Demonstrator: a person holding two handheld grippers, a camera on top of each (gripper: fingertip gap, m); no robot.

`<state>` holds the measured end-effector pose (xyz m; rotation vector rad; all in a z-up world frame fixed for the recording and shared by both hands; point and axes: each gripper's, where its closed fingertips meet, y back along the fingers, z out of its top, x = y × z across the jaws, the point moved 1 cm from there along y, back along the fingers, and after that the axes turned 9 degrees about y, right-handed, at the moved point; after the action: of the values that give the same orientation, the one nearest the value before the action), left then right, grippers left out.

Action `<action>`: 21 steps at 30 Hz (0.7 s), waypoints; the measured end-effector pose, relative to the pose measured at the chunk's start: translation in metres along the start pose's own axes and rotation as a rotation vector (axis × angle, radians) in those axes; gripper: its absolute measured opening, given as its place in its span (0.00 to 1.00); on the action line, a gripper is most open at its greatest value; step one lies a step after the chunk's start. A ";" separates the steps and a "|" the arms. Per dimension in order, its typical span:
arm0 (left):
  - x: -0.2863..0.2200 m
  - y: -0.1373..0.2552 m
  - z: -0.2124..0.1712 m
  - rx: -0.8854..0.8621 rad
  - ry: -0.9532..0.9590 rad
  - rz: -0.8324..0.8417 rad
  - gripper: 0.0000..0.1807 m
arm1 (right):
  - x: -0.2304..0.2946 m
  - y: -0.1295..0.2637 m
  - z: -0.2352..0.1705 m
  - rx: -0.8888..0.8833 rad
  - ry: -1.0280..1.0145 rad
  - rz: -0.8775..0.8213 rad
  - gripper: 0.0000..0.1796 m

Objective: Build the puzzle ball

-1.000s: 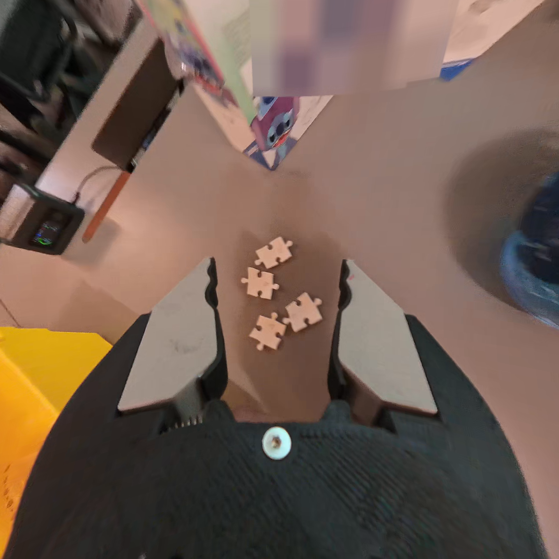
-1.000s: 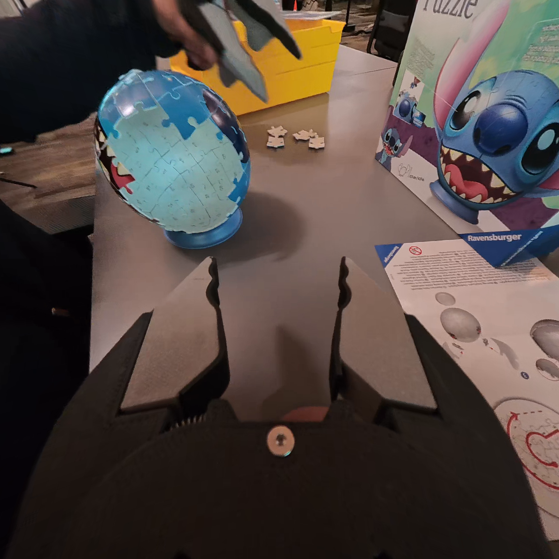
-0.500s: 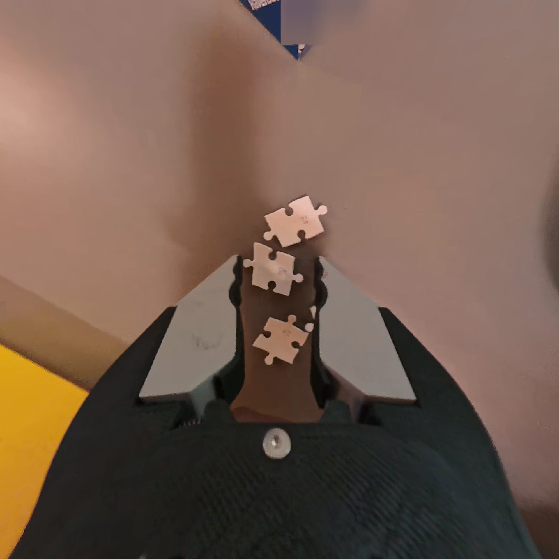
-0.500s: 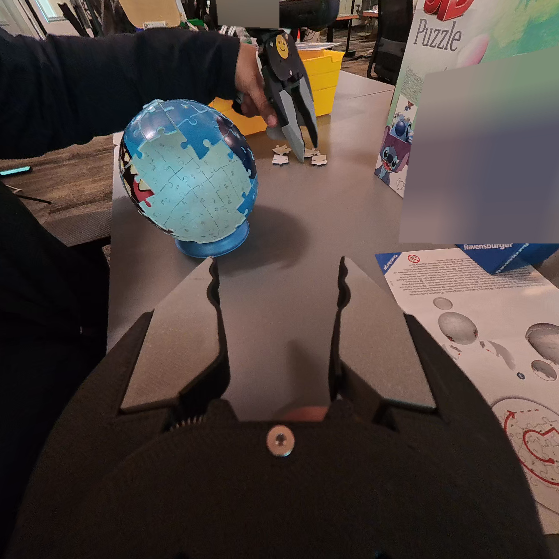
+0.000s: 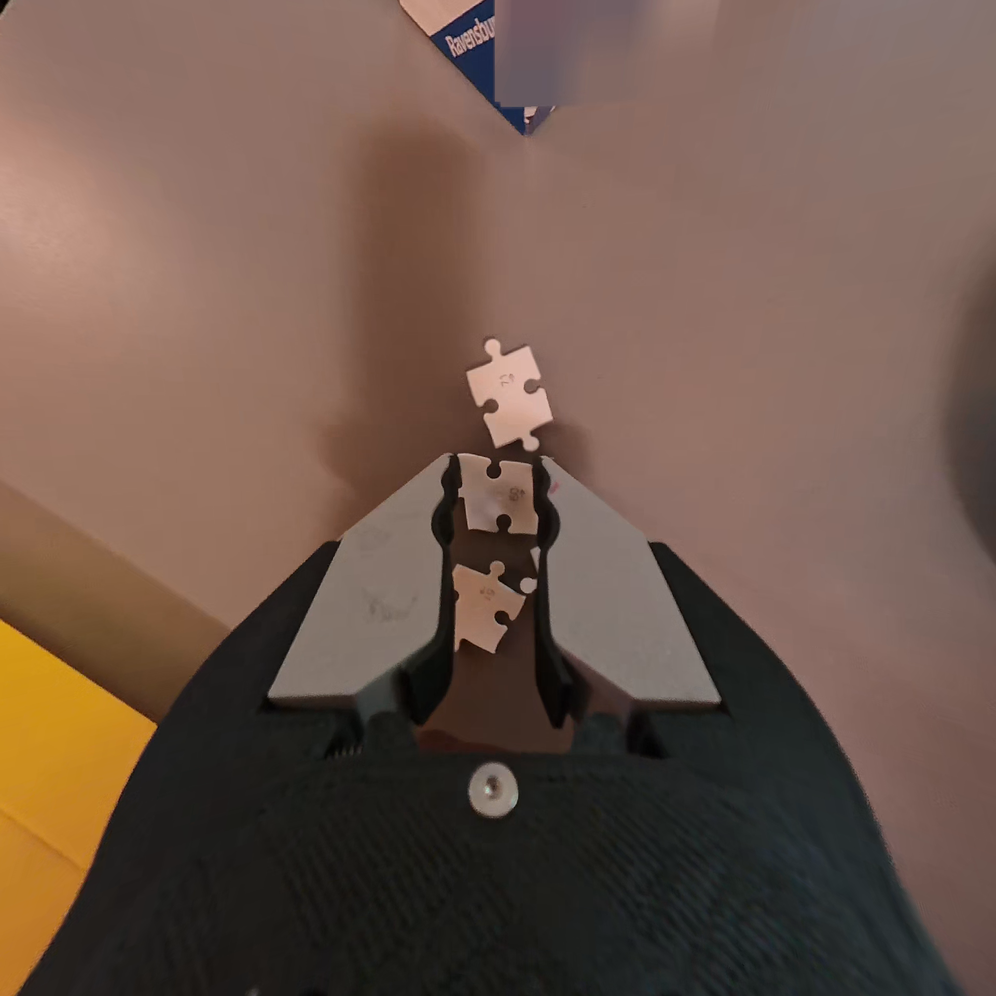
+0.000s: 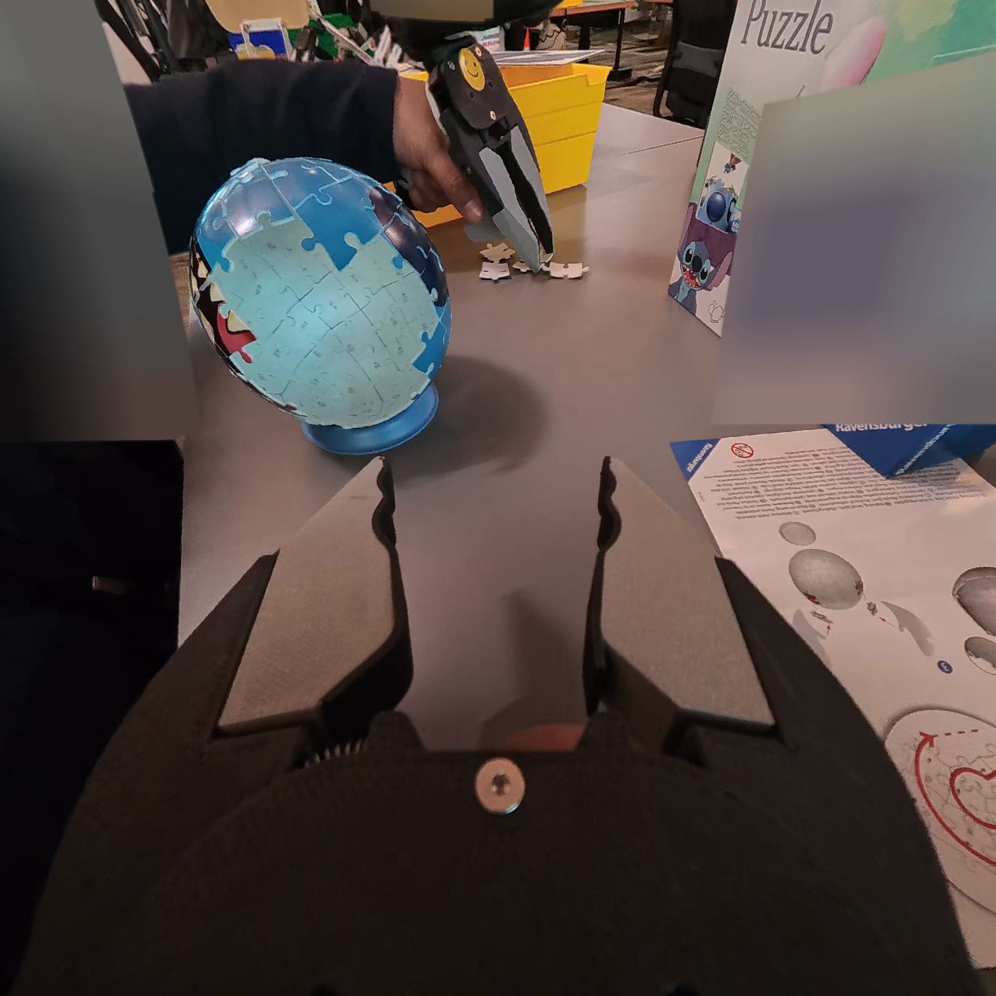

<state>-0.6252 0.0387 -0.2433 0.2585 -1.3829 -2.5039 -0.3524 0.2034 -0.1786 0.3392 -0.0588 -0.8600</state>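
Observation:
The partly built blue puzzle ball [image 6: 318, 302] sits tilted on its blue ring stand [image 6: 372, 431] on the grey table [image 6: 566, 366]. Several loose pale puzzle pieces lie face down beyond it. My left gripper [image 5: 496, 463] points down at them, its tips closed against both sides of one piece [image 5: 498, 498]. Another piece [image 5: 509, 396] lies just past the tips, and a third [image 5: 482, 609] lies on the table between the fingers. The left gripper also shows in the right wrist view [image 6: 539, 258], tips on the table among the pieces [image 6: 498, 267]. My right gripper [image 6: 496, 469] is open and empty, in front of the ball.
A yellow bin [image 6: 560, 124] stands behind the pieces and shows at lower left in the left wrist view [image 5: 54, 754]. The puzzle box [image 6: 711, 226] stands upright at the right. An instruction sheet [image 6: 862, 566] lies at the right front. A person's sleeve reaches behind the ball. Spacing between my two grippers at the tips: around 30 cm.
My left gripper came down onto the loose pieces and its jaws narrowed from wide open to closed on one piece. My right gripper stayed open and barely moved.

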 end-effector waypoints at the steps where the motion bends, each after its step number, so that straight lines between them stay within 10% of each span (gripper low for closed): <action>1: 0.000 0.001 -0.001 0.002 -0.008 0.006 0.14 | -0.001 0.000 0.000 -0.004 -0.007 0.000 0.41; 21: -0.054 0.128 0.083 -0.590 -0.111 0.099 0.14 | -0.039 0.015 0.005 -0.088 -0.104 -0.156 0.41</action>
<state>-0.5782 0.0572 -0.0896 -0.0695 -0.6141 -2.7309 -0.3679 0.2398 -0.1656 0.2183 -0.0920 -1.0318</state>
